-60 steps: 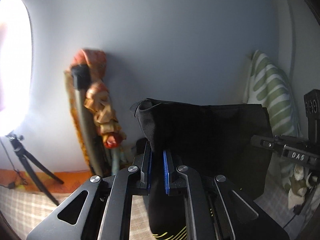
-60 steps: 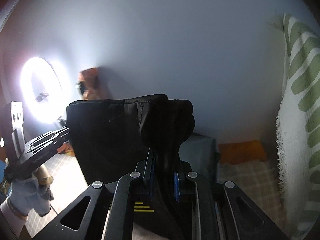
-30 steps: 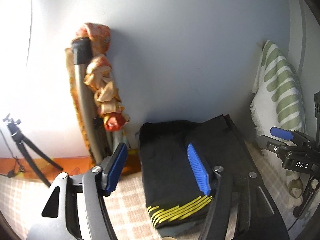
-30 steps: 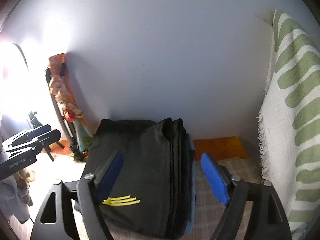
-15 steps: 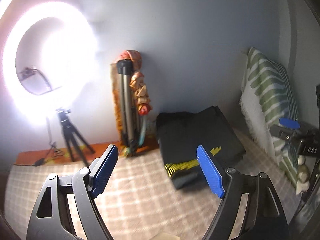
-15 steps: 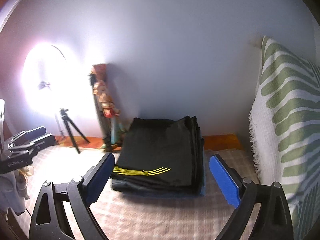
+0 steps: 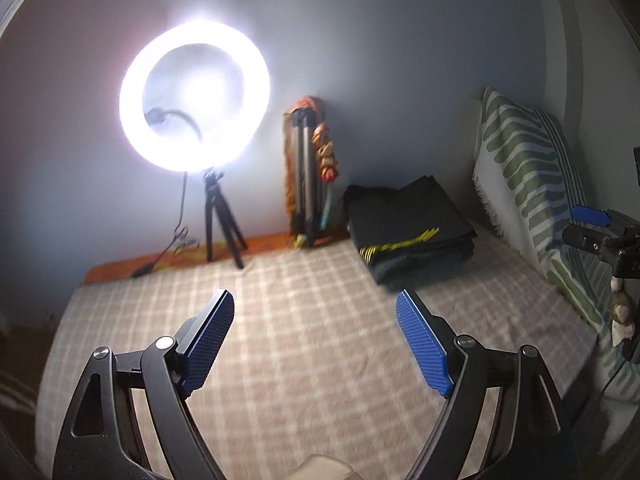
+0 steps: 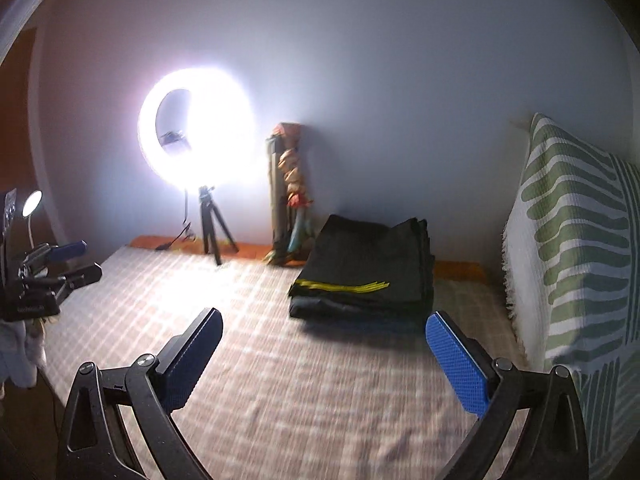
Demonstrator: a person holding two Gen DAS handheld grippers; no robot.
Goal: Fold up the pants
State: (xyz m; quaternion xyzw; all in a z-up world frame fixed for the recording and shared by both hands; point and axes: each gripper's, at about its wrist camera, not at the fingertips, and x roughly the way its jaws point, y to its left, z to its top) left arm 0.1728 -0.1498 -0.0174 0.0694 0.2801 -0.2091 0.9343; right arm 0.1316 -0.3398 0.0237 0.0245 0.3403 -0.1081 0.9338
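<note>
Black pants with yellow stripes (image 7: 408,228) lie folded on top of a stack of dark folded clothes at the far right of the checked bed cover (image 7: 304,320). They also show in the right wrist view (image 8: 364,264). My left gripper (image 7: 316,312) is open and empty, well back from the stack. My right gripper (image 8: 324,332) is open and empty, short of the stack. The right gripper shows at the right edge of the left wrist view (image 7: 600,232); the left gripper shows at the left edge of the right wrist view (image 8: 52,268).
A lit ring light on a small tripod (image 7: 196,96) stands at the back by the wall. A folded tripod wrapped in orange cloth (image 7: 308,172) leans on the wall beside the stack. A green-striped white pillow (image 8: 576,224) stands upright at the right.
Both grippers let go of the black pants, which now lie on the stack. Both grippers opened and pulled back, away from the stack.
</note>
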